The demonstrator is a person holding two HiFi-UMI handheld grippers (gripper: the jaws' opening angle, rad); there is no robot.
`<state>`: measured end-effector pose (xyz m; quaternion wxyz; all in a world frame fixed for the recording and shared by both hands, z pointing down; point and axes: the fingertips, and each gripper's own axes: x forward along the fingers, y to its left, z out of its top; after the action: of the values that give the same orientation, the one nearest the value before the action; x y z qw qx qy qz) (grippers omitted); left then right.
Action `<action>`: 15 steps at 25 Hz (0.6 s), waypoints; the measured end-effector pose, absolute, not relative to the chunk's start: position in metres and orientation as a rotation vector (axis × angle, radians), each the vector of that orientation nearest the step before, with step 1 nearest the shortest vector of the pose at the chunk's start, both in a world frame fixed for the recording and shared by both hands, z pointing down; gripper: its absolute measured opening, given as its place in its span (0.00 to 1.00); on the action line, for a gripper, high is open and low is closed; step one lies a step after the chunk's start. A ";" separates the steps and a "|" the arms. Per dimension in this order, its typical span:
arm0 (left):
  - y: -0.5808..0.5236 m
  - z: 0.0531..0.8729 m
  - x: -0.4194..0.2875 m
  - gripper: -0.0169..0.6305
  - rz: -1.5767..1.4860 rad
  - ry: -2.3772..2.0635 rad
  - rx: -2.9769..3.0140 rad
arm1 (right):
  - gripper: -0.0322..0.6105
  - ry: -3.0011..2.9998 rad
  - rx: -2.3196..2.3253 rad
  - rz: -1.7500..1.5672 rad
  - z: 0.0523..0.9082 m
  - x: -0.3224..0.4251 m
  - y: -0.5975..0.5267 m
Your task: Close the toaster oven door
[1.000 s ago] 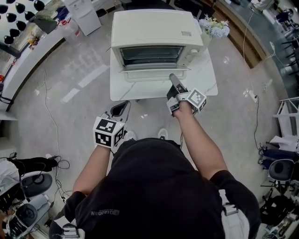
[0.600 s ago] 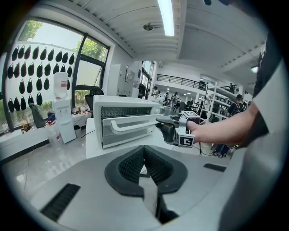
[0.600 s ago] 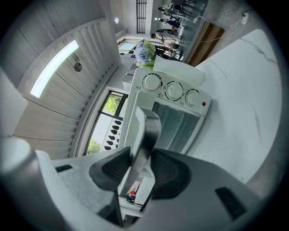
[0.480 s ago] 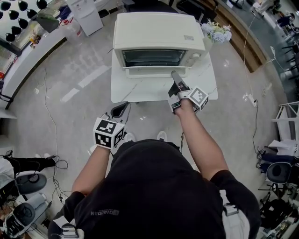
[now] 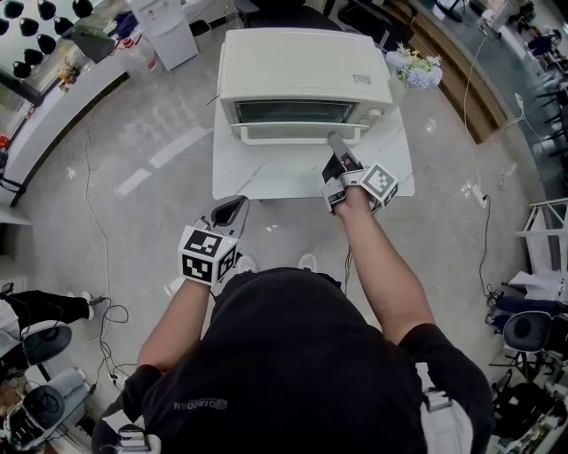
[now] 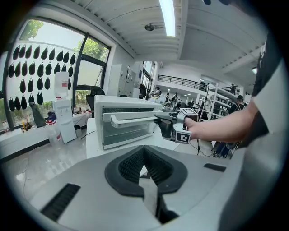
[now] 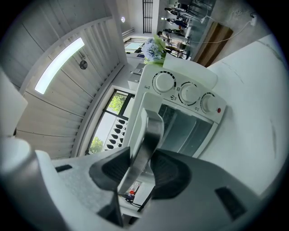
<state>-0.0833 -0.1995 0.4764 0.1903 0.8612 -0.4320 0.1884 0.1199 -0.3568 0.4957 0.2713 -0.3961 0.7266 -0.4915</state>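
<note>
A cream toaster oven (image 5: pixel 302 66) stands on a small white table (image 5: pixel 266 173). Its glass door (image 5: pixel 293 113) is tipped up almost flat against the front. My right gripper (image 5: pixel 335 142) reaches the right end of the door handle (image 5: pixel 297 133). In the right gripper view the pale handle bar (image 7: pixel 149 126) runs between the two dark pads, and the gripper (image 7: pixel 142 155) is shut on it. My left gripper (image 5: pixel 232 208) hangs back short of the table's near left corner, shut and holding nothing (image 6: pixel 143 151). From there I see the oven (image 6: pixel 122 122) and the right gripper (image 6: pixel 165 118) on the handle.
A vase of flowers (image 5: pixel 413 69) stands by the oven's right rear corner. Three control knobs (image 7: pixel 165 82) sit on the oven's right side. A white water dispenser (image 5: pixel 164 27) stands at the far left. Cables lie on the floor to the left (image 5: pixel 98 230).
The door has swung up from half open to nearly closed. My right gripper rose and moved forward with the handle. The left gripper stayed where it was.
</note>
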 end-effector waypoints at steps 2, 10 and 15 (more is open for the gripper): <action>-0.200 0.476 -0.083 0.03 0.526 -1.213 2.421 | 0.27 1.961 -1.057 -1.320 0.493 0.119 -0.359; -0.207 0.475 -0.084 0.03 0.518 -1.216 2.422 | 0.28 2.000 -1.069 -1.278 0.487 0.118 -0.374; -0.210 0.476 -0.084 0.03 0.518 -1.219 2.418 | 0.28 2.016 -1.067 -1.268 0.484 0.118 -0.382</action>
<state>-0.0840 -0.2101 0.4759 0.1913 0.8608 -0.4341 0.1844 0.1181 -0.3823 0.4836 0.2632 -0.3944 0.7453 -0.4687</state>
